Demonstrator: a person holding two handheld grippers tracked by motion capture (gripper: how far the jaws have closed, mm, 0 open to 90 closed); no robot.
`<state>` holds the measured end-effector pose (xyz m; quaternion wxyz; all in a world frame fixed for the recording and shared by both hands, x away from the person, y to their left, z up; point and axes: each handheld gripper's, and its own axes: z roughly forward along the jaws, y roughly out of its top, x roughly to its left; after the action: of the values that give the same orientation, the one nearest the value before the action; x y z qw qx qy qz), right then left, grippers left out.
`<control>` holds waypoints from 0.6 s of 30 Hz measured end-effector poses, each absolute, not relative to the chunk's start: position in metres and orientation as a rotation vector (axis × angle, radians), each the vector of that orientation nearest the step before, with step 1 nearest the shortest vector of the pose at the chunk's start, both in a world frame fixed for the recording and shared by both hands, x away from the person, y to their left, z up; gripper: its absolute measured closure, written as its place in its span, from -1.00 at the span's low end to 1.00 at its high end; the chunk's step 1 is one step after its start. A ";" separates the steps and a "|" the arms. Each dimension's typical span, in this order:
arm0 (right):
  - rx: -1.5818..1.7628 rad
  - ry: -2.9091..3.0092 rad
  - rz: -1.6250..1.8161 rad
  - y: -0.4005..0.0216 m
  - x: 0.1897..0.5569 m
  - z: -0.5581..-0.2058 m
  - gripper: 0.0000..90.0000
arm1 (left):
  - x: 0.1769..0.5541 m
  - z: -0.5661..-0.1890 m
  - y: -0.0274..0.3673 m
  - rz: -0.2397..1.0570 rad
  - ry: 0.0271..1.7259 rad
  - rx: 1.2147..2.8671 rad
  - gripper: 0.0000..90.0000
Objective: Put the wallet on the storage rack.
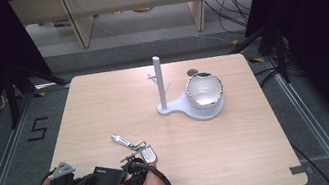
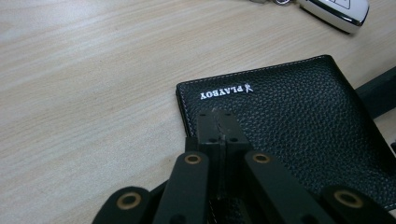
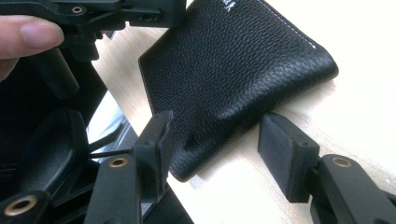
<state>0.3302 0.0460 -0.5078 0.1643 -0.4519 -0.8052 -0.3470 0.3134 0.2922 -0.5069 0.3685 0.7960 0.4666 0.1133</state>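
The wallet (image 1: pixel 105 184) lies at the table's (image 1: pixel 245 160) near edge; the keys (image 1: pixel 136 148) lie just behind it, the stand (image 1: pixel 168 94) farther back, right.

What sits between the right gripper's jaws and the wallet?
Nothing visible. The right gripper has its jaws open around a corner of the black wallet, with only bare table in the gap. The left gripper is shut at another edge.

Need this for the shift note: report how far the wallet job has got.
Done: the black wallet lies at the table's near edge, and the left gripper is shut on one edge of it. In hand: the right gripper stands open around the opposite corner, pads not pressing. Left: whatever follows with the wallet; the key bunch lies beside it untouched.
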 end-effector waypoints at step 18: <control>-1.310 -2.266 -0.892 0.042 0.334 -0.506 0.24 | 0.315 -0.503 0.290 0.331 1.180 2.142 1.00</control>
<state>0.3339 0.0418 -0.5064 0.1871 -0.4654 -0.8049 -0.3170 0.3146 0.2897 -0.5026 0.3306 0.8192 0.4512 0.1264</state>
